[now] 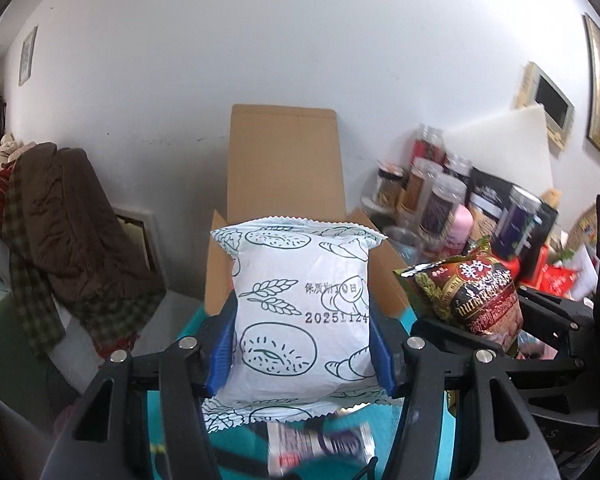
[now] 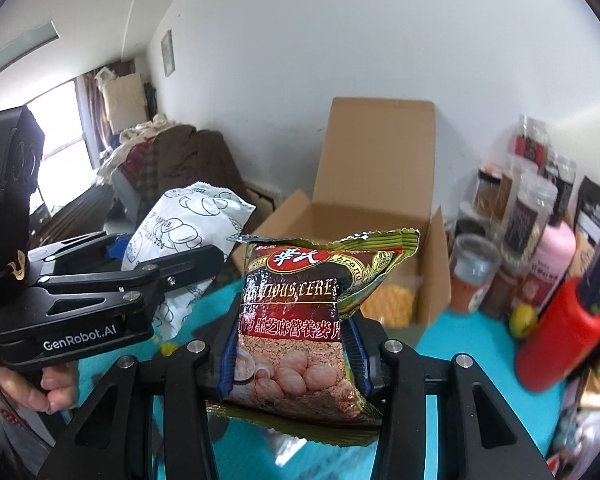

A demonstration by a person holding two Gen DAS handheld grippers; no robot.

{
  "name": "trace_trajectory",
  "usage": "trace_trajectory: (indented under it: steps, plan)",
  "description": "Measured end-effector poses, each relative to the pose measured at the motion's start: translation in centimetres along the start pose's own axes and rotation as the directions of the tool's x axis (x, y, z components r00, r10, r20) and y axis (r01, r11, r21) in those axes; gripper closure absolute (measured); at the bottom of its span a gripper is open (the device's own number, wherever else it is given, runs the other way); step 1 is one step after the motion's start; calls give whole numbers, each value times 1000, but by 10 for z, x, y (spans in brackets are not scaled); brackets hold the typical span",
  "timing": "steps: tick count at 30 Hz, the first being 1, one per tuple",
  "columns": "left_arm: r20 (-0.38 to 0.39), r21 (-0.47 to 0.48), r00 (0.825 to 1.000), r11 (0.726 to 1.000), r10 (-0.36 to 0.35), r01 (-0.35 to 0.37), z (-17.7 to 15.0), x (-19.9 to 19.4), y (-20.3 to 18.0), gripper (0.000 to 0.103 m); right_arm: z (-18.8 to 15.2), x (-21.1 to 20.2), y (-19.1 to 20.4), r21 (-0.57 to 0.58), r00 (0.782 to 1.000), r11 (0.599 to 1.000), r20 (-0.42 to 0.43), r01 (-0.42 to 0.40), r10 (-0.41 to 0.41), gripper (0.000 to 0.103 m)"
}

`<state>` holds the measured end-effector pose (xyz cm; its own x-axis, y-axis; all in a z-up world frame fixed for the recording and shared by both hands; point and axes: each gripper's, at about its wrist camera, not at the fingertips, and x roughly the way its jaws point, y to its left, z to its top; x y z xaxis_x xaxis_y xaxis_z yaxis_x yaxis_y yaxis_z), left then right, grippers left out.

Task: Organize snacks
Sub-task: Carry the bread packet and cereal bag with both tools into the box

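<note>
My left gripper (image 1: 302,340) is shut on a white bread packet (image 1: 300,304) printed with green bakery drawings, held upright above the teal table (image 1: 388,436) in front of an open cardboard box (image 1: 284,176). The packet also shows in the right wrist view (image 2: 184,236). My right gripper (image 2: 290,360) is shut on a dark red cereal bag (image 2: 296,320), held upright before the same box (image 2: 380,152), which holds a yellow snack pack (image 2: 394,300). The cereal bag shows in the left wrist view (image 1: 476,300). A small wrapped snack (image 1: 320,448) lies blurred below my left gripper.
Several jars and bottles (image 2: 532,204) crowd the right, with a pink bottle (image 2: 552,260), a red bottle (image 2: 564,332) and a lemon (image 2: 522,320). A chair draped with brown clothes (image 1: 60,216) stands at the left. A white wall is behind the box.
</note>
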<state>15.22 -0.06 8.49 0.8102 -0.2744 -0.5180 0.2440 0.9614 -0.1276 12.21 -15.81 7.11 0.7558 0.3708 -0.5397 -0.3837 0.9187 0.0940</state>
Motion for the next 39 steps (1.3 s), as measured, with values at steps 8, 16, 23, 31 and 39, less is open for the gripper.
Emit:
trace_trajectory:
  steps: [8,16,23,31,39]
  plan:
    - [30,-25,999,1000,18,-18,38,45,20,47,33,44,-28,18,1000,1000,24,14,-15,59]
    - [-4,-32,999,999,41,-41,61,95,33,47,64,87,-45,14,998,1000,49,26,-26,59]
    - [-63,-69,993,993,95,-100,60,143,56,47,73,129,-59,35,1000,999,16,19,-19,59]
    - [-153,-59,983,992,99,-109,44,188,63,47,61,167,-68,50,998,998,-58,29,-26,58]
    - [-200,-7,972,992,121,-125,36,205,53,47,49,194,-77,60,987,996,-150,64,-55,58]
